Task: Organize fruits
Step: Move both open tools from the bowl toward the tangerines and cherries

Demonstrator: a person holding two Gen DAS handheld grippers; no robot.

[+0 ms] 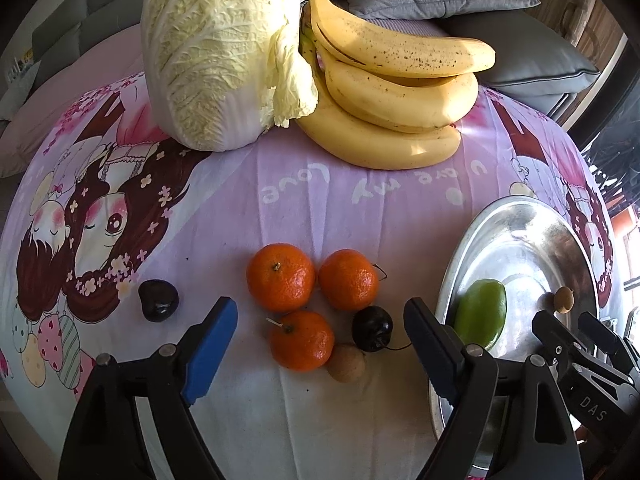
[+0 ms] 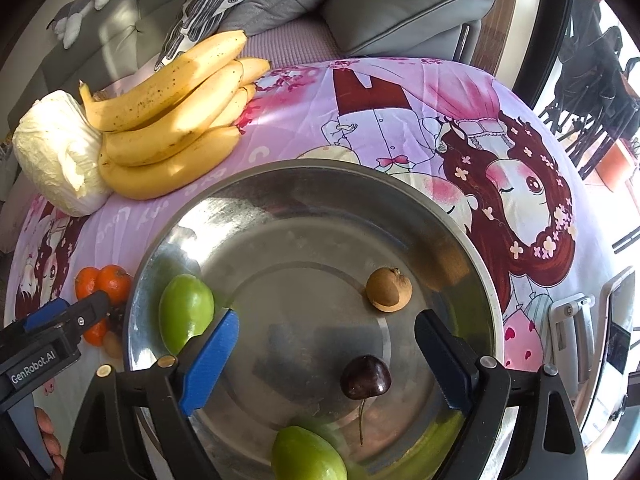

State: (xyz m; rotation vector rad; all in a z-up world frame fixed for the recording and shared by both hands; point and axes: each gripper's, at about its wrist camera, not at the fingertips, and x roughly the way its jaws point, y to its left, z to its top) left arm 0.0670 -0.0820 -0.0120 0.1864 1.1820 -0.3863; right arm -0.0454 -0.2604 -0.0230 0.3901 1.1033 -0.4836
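**Both grippers open above the fruits and the metal plate**

The left gripper (image 1: pixel 320 320) is wide open and holds nothing. It hangs over a group of three tangerines (image 1: pixel 281 277) that lie on the surface, which is covered with a pink cartoon cloth (image 1: pixel 304 196). Two dark cherries (image 1: pixel 372 328) and one small brown longan (image 1: pixel 347 362) lie close to the tangerines; one of the cherries sits apart, to the left of the group. Farther back there are a bunch of bananas (image 1: pixel 392 92) and a napa cabbage (image 1: pixel 216 52), touching each other.

The right gripper (image 2: pixel 326 350) is also wide open and empty, above the round metal plate (image 2: pixel 280 216). In the plate lie two green fruits (image 2: pixel 186 308), one at the left side and one at the near edge, a brown longan (image 2: pixel 388 289) and a dark cherry with stem (image 2: pixel 365 378). This cherry lies between the two fingers, touching neither of them.
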